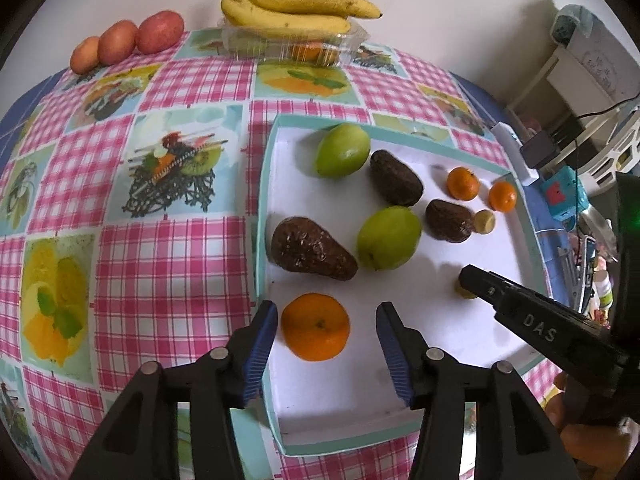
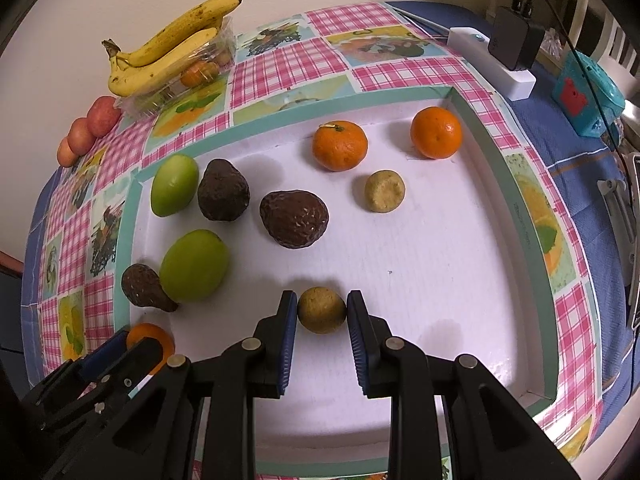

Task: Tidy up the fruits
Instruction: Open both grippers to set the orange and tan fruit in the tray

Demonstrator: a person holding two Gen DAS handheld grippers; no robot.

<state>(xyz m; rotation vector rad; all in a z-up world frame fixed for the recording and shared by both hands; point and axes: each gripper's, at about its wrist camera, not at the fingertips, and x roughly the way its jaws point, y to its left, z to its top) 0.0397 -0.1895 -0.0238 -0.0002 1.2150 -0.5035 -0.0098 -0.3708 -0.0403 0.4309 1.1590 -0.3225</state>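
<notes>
A shallow white tray (image 1: pixel 420 364) with a teal rim holds the fruit. My left gripper (image 1: pixel 326 334) is open around an orange (image 1: pixel 315 327) at the tray's near left; the jaws stand apart from it. My right gripper (image 2: pixel 322 312) is shut on a small tan-green round fruit (image 2: pixel 322 310) resting on the tray (image 2: pixel 440 280). Also in the tray are two green fruits (image 2: pixel 194 266), three dark avocados (image 2: pixel 294 218), two more oranges (image 2: pixel 340 145) and another tan fruit (image 2: pixel 385 191). The right gripper's finger also shows in the left wrist view (image 1: pixel 532 316).
Bananas (image 1: pixel 292 8) lie on a clear plastic box (image 1: pixel 296 46) at the table's far edge. Three red fruits (image 1: pixel 128 40) sit to their left. A white power strip (image 2: pixel 492 62), a charger and a teal box (image 2: pixel 586 94) are at the right on blue cloth.
</notes>
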